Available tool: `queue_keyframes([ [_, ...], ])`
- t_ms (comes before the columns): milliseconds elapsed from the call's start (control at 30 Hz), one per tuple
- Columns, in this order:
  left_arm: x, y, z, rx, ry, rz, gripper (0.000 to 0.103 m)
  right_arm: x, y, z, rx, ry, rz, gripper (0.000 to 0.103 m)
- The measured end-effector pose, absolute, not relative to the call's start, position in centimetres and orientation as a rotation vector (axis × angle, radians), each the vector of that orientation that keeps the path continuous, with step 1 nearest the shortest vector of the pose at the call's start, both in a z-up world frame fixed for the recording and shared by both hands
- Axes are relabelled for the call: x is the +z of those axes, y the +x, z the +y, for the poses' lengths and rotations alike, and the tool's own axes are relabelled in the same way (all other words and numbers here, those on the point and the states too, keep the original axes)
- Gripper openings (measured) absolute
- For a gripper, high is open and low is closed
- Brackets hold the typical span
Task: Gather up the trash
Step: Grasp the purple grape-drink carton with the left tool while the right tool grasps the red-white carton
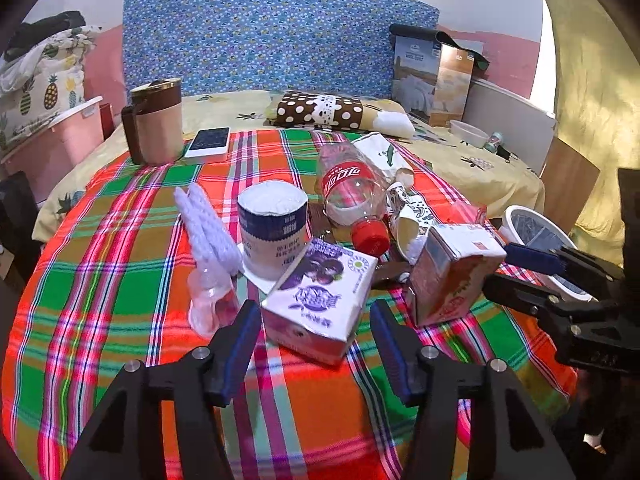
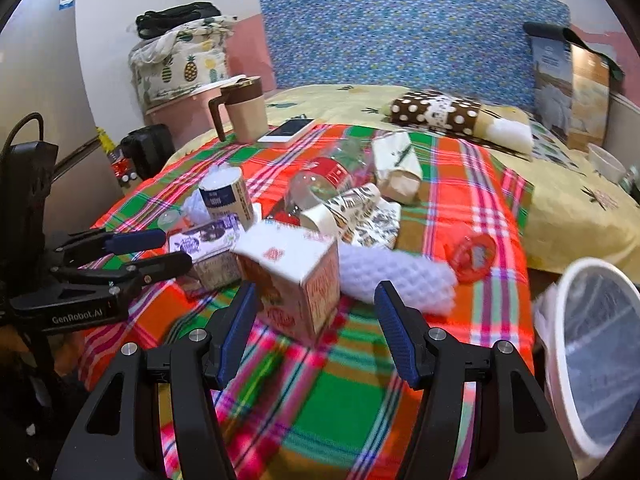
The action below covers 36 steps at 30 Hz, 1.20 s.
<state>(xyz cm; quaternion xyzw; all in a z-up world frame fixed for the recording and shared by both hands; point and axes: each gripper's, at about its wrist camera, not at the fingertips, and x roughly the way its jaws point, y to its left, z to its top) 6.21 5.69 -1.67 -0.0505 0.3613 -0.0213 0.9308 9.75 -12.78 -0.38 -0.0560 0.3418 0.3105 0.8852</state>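
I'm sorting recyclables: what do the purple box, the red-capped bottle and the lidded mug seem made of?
Purple box: coated paperboard, likely; printed faces, creased folds.
Bottle: clear, glossy thin plastic with a red plastic cap.
Mug: matte beige body, brown lid and handle; plastic or ceramic, unclear.

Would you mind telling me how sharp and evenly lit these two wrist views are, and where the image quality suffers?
Left wrist view: mostly sharp, the purple carton reads crisp; the window is blown out; fisheye bends the headboard. Right wrist view: softer, motion blur smears the red carton and the white foam wrap; the bin is stretched at the frame's edge; dark corners in both.
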Motion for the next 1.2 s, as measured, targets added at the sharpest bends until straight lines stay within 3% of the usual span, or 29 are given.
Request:
queue_keyframes([
  [133, -1.9, 7.2, 5.7, -0.07, -0.072, 0.735, 0.062, -0.4, 10.4, -12.7, 0.696, -0.121, 0.715, 0.062],
  [567, -2.8, 9.3, 6.5, -0.144, -0.067, 0.759, 0.063, -0.5, 12.1, -11.5, 0.836, -0.127, 0.771, 0.062],
  [600, -2.9, 9.3, 6.5, -0.144, -0.065, 0.759, 0.063, -0.5, 11.9, -11.5, 0.843, -0.125, 0.765, 0.059],
  [633, -2.9, 9.2, 6.5, -0.146, -0.064, 0.759, 0.063, -0.4, 11.7, -11.5, 0.849, -0.121, 0.759, 0.045],
  [667, -3.0, 9.2, 6.5, -0.149, -0.065, 0.762, 0.063, -0.3, 11.6, -11.6, 0.853, -0.114, 0.762, 0.042],
  [1200, -2.1, 6.7, 3.9, -0.247, -0.051, 0.739, 0.063, 1.0, 8.8, -16.2, 0.707, -0.004, 0.729, 0.041],
])
